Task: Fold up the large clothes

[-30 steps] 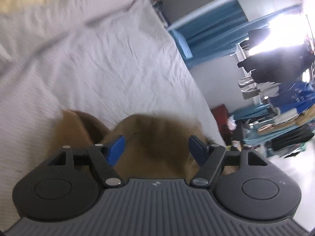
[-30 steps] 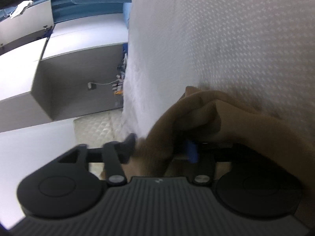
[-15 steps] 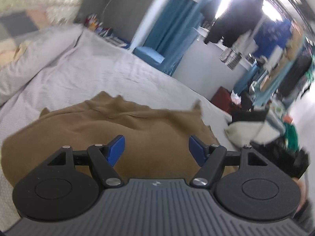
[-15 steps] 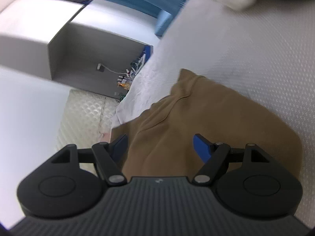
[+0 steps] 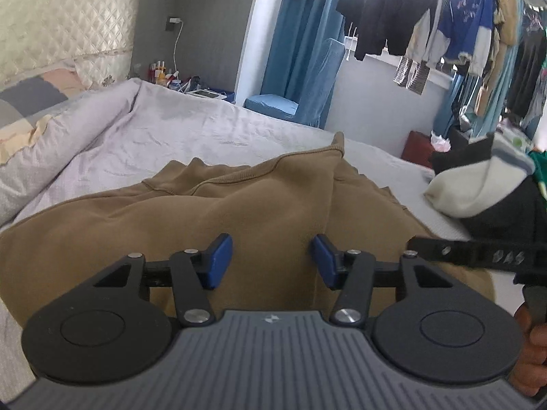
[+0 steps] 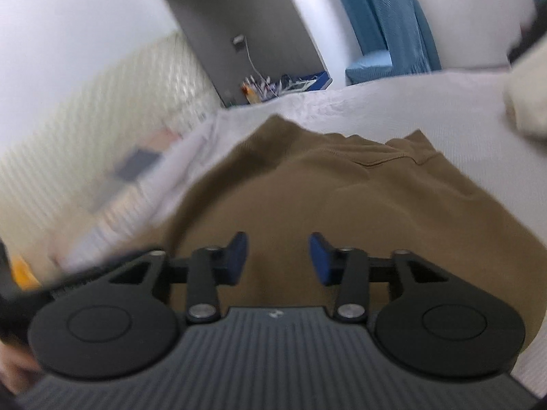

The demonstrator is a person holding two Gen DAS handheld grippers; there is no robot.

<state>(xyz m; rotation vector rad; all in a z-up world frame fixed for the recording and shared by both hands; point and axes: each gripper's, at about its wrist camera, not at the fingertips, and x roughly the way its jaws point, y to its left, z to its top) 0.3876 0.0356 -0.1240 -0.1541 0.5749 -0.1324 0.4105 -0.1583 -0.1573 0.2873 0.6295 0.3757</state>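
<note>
A brown sweatshirt point(image 5: 239, 212) lies folded into a thick bundle on the bed's pale sheet point(image 5: 164, 133); it also shows in the right wrist view point(image 6: 342, 198). My left gripper point(image 5: 270, 261) is open and empty, held just above the near part of the bundle. My right gripper point(image 6: 277, 256) is open and empty too, above the same garment; that view is blurred. Part of the right gripper's black frame point(image 5: 478, 254) shows at the right edge of the left wrist view.
A black and white garment point(image 5: 478, 184) lies on the bed to the right of the sweatshirt. A rolled quilt point(image 5: 68, 126) and padded headboard point(image 5: 61, 24) are at the left. A blue chair point(image 5: 301, 89) and hanging clothes point(image 5: 444, 27) stand beyond the bed.
My right gripper let go of the brown sweatshirt and opened. Both grippers lifted and tilted up from the bed, so the whole folded bundle and the room came into view.
</note>
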